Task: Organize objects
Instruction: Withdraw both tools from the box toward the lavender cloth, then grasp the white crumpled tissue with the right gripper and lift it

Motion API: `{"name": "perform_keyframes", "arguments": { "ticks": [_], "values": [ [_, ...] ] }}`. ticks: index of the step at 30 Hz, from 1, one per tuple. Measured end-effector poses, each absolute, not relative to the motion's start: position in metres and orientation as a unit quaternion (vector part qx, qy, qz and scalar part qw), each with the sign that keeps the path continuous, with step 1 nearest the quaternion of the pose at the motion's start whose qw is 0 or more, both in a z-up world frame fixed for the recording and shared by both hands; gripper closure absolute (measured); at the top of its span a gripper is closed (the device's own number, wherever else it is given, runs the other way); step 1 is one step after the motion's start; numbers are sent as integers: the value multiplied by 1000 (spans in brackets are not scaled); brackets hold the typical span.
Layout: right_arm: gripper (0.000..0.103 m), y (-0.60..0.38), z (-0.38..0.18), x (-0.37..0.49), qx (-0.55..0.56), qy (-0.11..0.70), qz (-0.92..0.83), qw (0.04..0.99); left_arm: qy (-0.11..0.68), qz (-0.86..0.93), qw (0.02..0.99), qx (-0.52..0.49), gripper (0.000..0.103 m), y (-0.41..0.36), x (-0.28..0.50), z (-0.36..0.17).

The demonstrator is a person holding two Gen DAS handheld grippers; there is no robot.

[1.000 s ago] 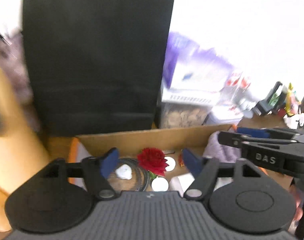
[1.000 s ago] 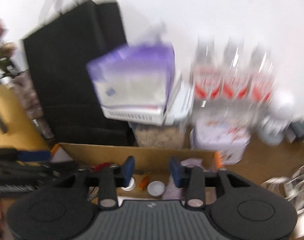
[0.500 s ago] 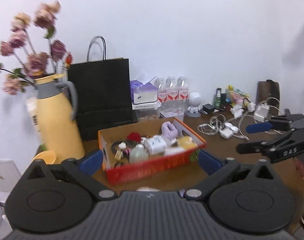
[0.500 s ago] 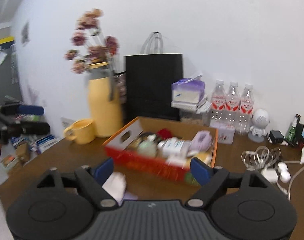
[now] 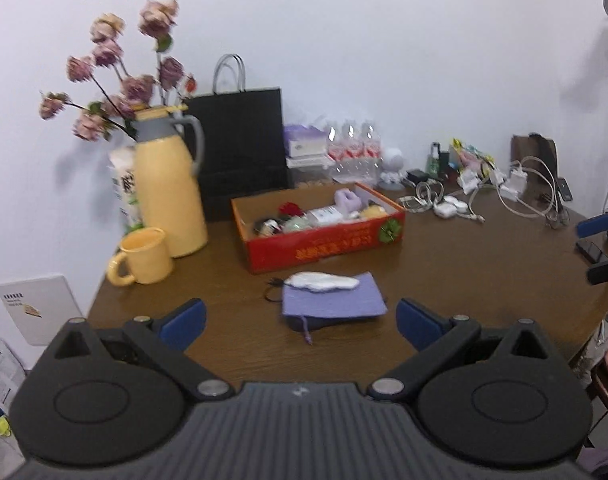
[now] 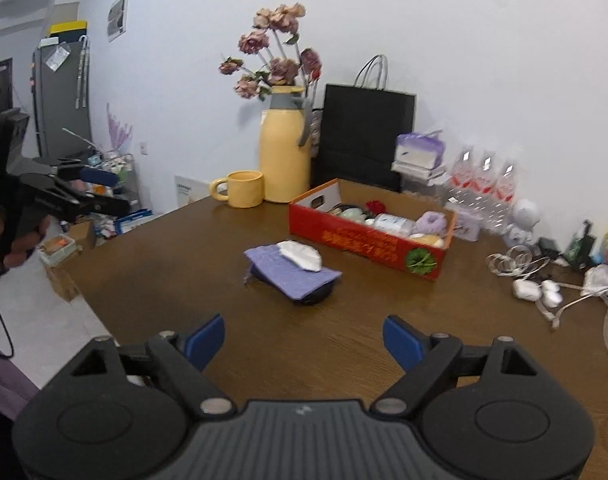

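Left wrist view: left gripper (image 5: 299,322) held over the brown table (image 5: 444,264), jaws wide and empty.
Right gripper (image 6: 304,338) likewise gapes wide, empty. Purple pouch (image 5: 332,300) lies mid-frame with a white cloth (image 5: 323,282) on it, just below the red box (image 5: 324,236).

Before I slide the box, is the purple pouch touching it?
Apart. The left wrist view shows bare table between the purple pouch and the red box.
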State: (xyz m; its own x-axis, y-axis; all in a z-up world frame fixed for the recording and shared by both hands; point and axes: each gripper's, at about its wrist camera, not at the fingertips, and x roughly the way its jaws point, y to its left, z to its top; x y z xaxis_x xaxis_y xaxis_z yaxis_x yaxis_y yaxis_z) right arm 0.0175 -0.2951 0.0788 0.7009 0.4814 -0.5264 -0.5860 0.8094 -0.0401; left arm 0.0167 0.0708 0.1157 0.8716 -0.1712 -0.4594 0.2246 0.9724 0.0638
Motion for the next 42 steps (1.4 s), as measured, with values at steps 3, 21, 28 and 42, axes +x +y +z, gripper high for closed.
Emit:
{"name": "perform_keyframes", "arguments": {
  "ticks": [3, 21, 28, 42],
  "values": [
    [12, -296, 84, 23, -93, 232, 266, 931, 223, -97, 969, 38, 0, 79, 27, 114],
    [27, -131, -54, 247, -97, 267, 266, 921, 379, -127, 913, 79, 51, 82, 323, -37],
    [49, -108, -78, 280, -98, 291, 292, 906, 388, -168, 902, 87, 75, 69, 334, -49],
    [94, -153, -35, 242, -81, 244, 224, 940, 315, -33, 946, 72, 102, 83, 270, -25]
  ]
}}
